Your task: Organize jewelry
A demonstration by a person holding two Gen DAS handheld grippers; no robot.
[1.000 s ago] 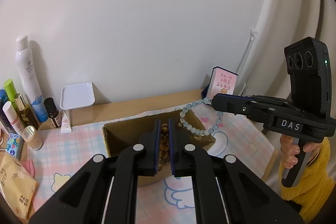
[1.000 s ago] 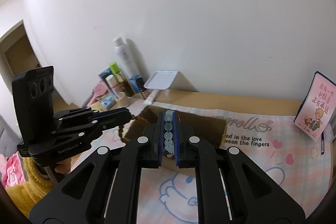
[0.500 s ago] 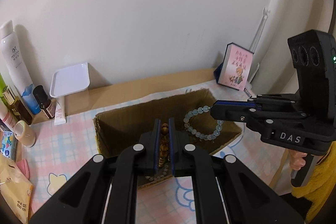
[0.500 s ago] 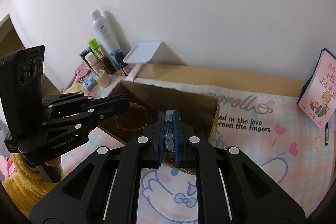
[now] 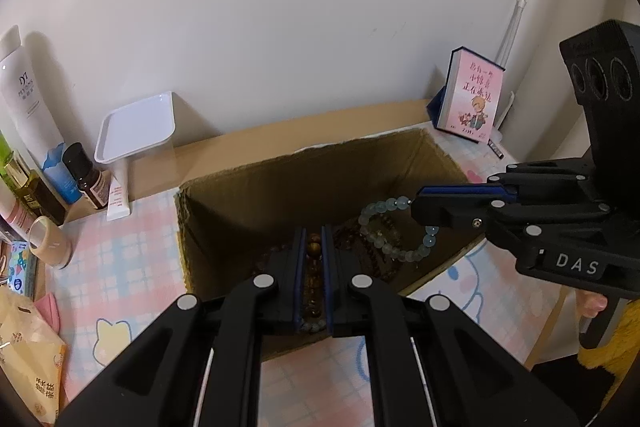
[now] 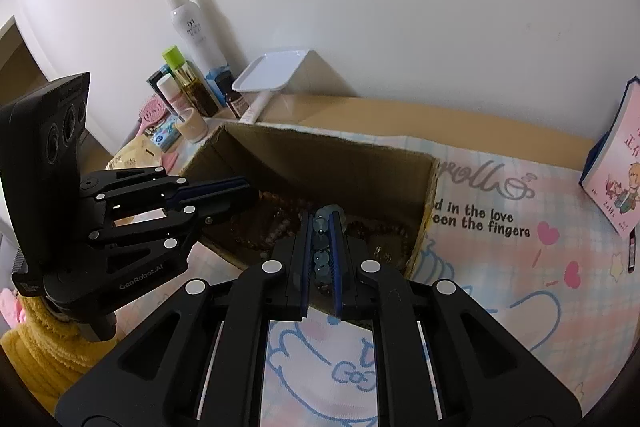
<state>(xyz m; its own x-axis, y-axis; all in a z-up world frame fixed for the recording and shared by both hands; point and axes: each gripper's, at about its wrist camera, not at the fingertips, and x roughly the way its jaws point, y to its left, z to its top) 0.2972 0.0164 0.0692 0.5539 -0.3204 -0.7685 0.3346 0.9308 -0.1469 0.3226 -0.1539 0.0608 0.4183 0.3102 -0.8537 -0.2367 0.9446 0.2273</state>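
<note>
1. While both hang over the cardboard box (image 5: 248, 195), our left gripper (image 5: 311, 251) clamps a brown bead bracelet (image 5: 313, 267).
2. Our right gripper (image 6: 322, 227) clamps a pale blue bead bracelet (image 5: 384, 227) above the box's jewelry.

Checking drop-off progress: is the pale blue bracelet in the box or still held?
Held: the right gripper is shut on the pale blue bracelet, hanging over the cardboard box.

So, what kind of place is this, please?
Probably a home dressing table or bedroom desk against a white wall. Skincare bottles stand at the back beside a pink hairbrush, a pastel cartoon mat covers the top, and a cardboard box holds bead bracelets.
</note>
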